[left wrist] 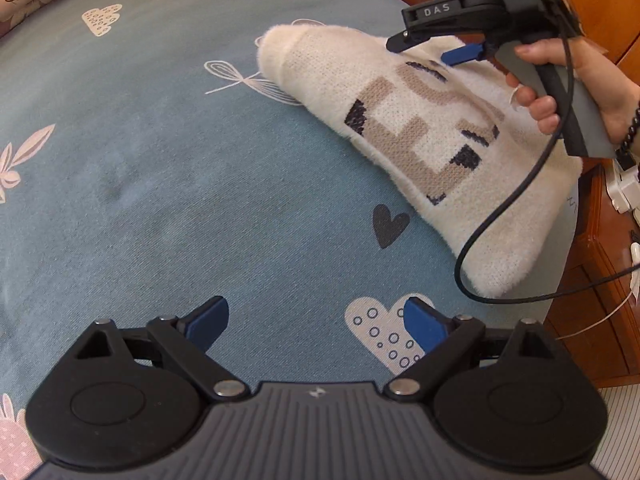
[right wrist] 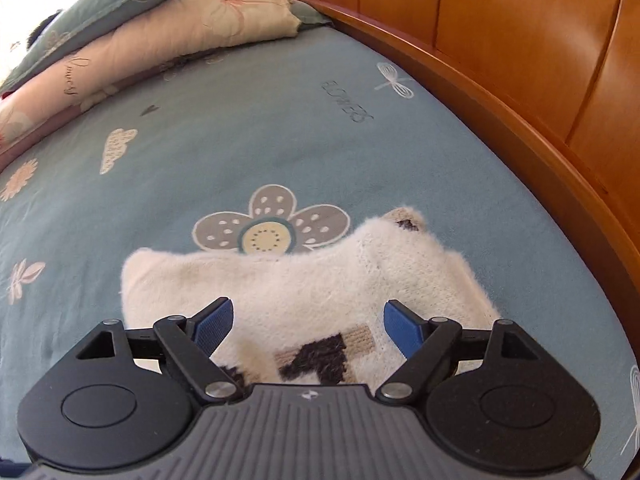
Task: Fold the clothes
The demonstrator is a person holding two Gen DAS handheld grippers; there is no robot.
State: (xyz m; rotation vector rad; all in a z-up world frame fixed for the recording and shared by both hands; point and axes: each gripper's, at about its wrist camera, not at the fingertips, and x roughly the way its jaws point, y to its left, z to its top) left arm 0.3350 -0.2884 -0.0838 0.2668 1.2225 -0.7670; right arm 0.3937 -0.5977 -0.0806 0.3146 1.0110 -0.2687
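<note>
left gripper (left wrist: pixel 316 324): jaws apart, nothing between, above bedsheet (left wrist: pixel 160 184) | right gripper (right wrist: pixel 308 330): jaws spread, empty, over folded cream sweater (right wrist: pixel 304 292) | sweater: ahead-right of left gripper

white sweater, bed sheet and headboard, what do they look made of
White sweater: fuzzy knit, probably soft yarn; stitch rows and a hairy nap show. Bed sheet: thin woven fabric, maybe cotton, matte with printed motifs. Headboard: wood or wood veneer, glossy orange-brown panels catching highlights.
</note>
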